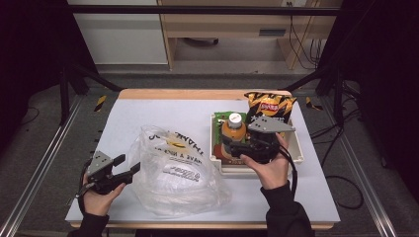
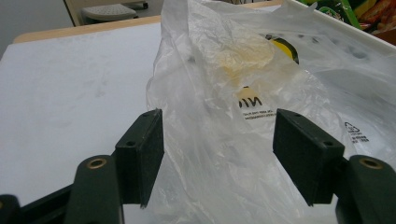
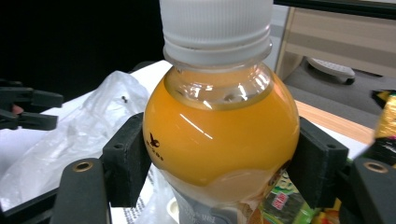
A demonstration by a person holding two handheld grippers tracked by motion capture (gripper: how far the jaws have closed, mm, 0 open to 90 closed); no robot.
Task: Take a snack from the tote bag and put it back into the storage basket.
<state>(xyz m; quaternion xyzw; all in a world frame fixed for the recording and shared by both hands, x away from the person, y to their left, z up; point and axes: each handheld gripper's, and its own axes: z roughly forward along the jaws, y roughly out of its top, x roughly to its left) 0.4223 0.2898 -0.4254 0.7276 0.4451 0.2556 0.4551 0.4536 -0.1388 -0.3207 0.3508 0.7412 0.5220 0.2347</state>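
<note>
Currently, right hand-held gripper point(image 3: 224, 154): pads pinching a clear plastic bottle of orange juice with white cap point(image 3: 219, 126), above the white tray point(image 1: 298, 148). Left hand-held gripper point(image 2: 219, 154): jaws spread around a crumpled clear plastic bag point(image 2: 243, 116) on the bench point(image 1: 148, 111).

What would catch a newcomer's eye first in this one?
The orange juice bottle, clamped between the right tool's pads above the white tray. Next, the crumpled clear plastic bag at mid-table, with the left tool open at its edge.

Bright overhead light on the table point(image 1: 148, 113), dark surroundings, glare on the bottle point(image 3: 219, 135), soft focus.
</note>
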